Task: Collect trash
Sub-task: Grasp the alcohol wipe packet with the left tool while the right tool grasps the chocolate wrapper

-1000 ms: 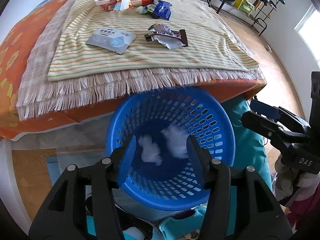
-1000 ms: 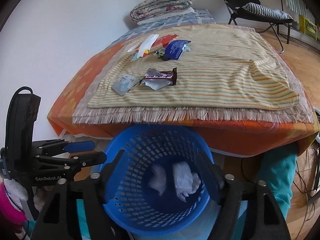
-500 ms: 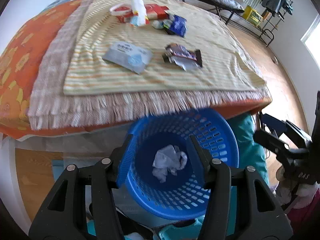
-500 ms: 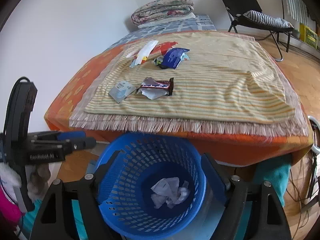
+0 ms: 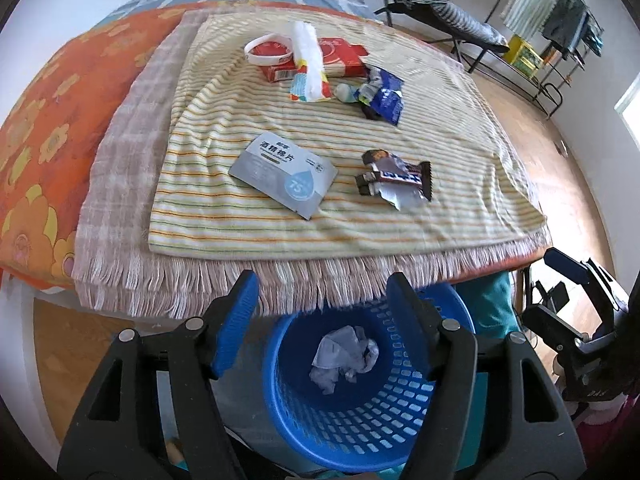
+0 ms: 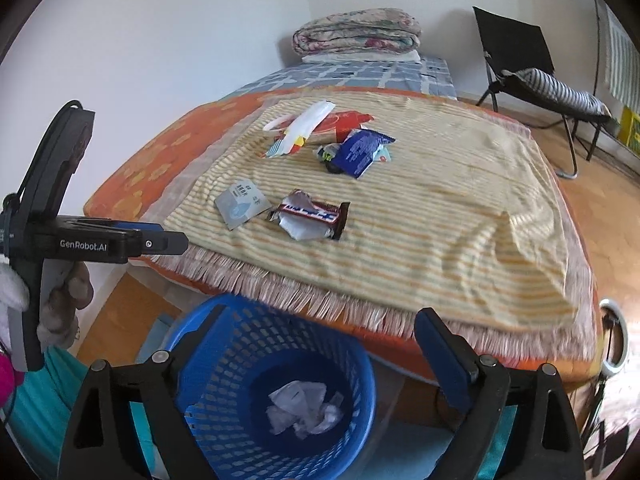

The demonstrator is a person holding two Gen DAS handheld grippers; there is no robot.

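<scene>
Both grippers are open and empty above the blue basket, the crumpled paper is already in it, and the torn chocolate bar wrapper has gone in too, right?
Not quite. The chocolate bar wrapper is not in the blue basket; the left wrist view shows it lying on the striped blanket, beside the grey wipe packet. The rest holds: left gripper and right gripper are open and empty, and crumpled paper lies in the basket.

Home bedroom: bed (image 6: 400,216), folded quilt (image 6: 356,34)
</scene>
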